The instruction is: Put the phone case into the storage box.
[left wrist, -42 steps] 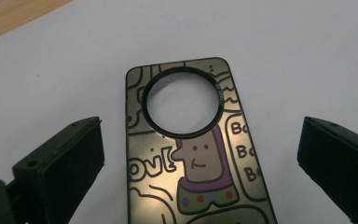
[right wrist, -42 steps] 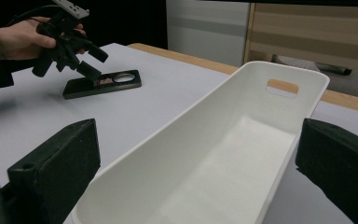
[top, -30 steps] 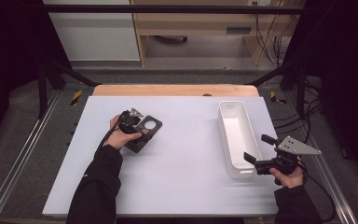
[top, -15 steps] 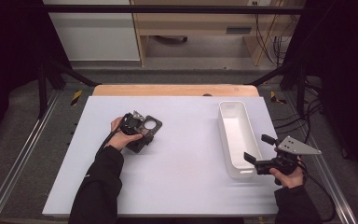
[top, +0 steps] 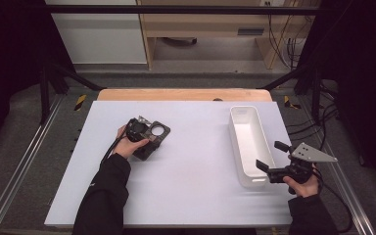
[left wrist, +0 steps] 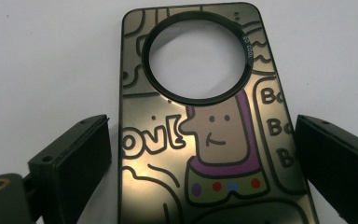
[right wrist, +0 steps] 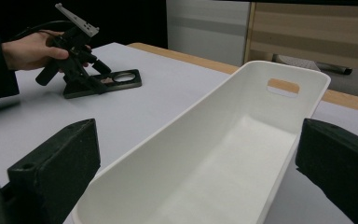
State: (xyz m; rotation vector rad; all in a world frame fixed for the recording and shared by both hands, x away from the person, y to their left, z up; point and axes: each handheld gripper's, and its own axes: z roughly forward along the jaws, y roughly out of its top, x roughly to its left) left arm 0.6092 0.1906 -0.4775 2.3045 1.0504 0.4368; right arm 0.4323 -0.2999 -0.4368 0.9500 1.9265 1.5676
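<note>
Little has moved since earlier. Right gripper (top: 270,162), jaws wide, waits at four o'clock beside the empty long white plastic bin (top: 247,142). Left gripper (left wrist: 200,154), jaws wide, straddles the ungrasped cartoon-printed metallic phone case (left wrist: 205,140) at ten o'clock on the table (top: 196,186).

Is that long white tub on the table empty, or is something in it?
Empty. The white tub shows a bare floor in the right gripper view and in the high view.
</note>
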